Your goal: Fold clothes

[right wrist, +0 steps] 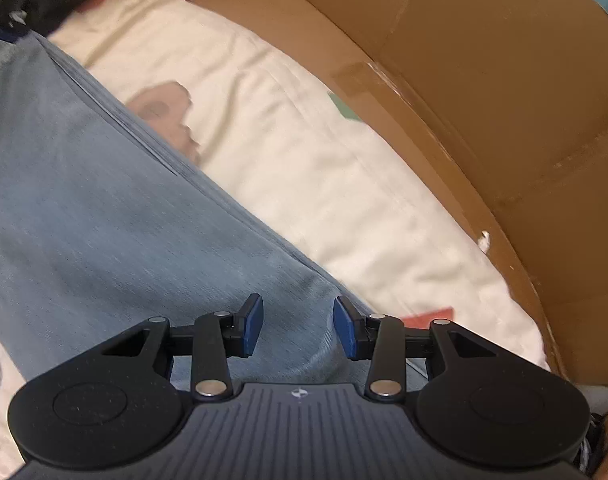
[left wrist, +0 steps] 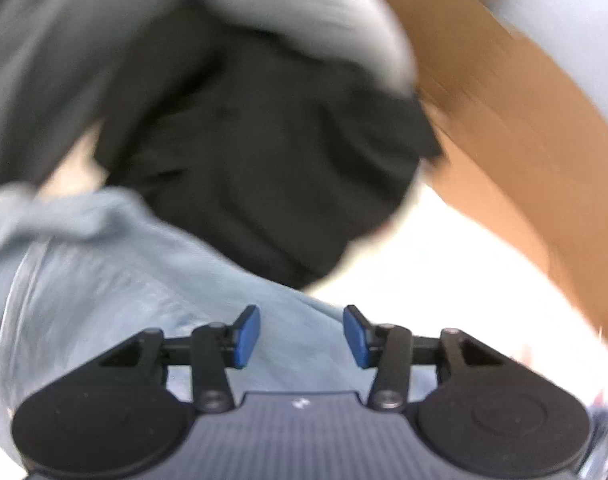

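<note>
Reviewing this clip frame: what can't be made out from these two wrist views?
- Left wrist view: motion blur smears the dark garment and the grey fabric above it; their type and folds are unreadable.
- Blue garment: cut off by the frame edge and by the right tool; its full shape is unknown.
- Cardboard box: only one wall shows.
- Left tool: open over the cloth; contact cannot be told.

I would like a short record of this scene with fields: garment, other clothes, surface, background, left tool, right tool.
garment: light blue garment, spread flat
other clothes: black garment, beyond the blue one
surface: cream sheet with printed patches
background: cardboard box
left tool: open, nothing between the pads, above blue cloth
right tool: open, nothing held, above blue cloth
</note>
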Demonstrator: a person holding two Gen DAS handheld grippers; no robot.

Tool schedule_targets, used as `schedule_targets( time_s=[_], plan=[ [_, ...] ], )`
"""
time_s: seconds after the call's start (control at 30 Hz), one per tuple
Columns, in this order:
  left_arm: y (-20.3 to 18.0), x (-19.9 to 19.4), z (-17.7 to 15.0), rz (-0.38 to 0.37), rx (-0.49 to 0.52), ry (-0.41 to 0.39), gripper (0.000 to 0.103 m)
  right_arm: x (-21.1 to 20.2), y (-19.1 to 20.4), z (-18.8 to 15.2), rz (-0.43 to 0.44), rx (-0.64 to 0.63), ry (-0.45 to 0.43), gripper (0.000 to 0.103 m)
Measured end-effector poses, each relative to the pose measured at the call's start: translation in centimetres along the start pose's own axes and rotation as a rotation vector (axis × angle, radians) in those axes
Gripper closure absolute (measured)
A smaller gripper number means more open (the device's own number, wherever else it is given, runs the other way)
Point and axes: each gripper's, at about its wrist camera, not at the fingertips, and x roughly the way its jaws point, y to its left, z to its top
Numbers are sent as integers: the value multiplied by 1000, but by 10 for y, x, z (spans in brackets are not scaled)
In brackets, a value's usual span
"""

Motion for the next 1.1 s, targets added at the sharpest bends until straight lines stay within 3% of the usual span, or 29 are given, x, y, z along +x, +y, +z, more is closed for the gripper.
schedule_targets(
  time_s=[0.3,0.4,0.5,0.6,0.77,0.83,1.1],
  plan=[
    [-75,-2,-3,-45,482,92,55,2,32,28,100,-62,-59,60],
    [-92,10,-9,-36,603,123,57,5,43,41,149,-67,-61,67],
    [-111,16,-21,-25,760,120,63,7,55,52,145,-95,-68,67],
    [-122,37,-22,-69,888,115,70,9,67,63,178,-121,-79,67],
    [-139,52,-24,-142,944,125,78,14,84,78,184,-131,-111,67],
    [-142,63,-27,-153,951,142,81,20,90,84,198,-107,-120,72],
    [-139,76,-49,-117,1025,133,81,42,123,87,186,-171,-131,73]
  ],
)
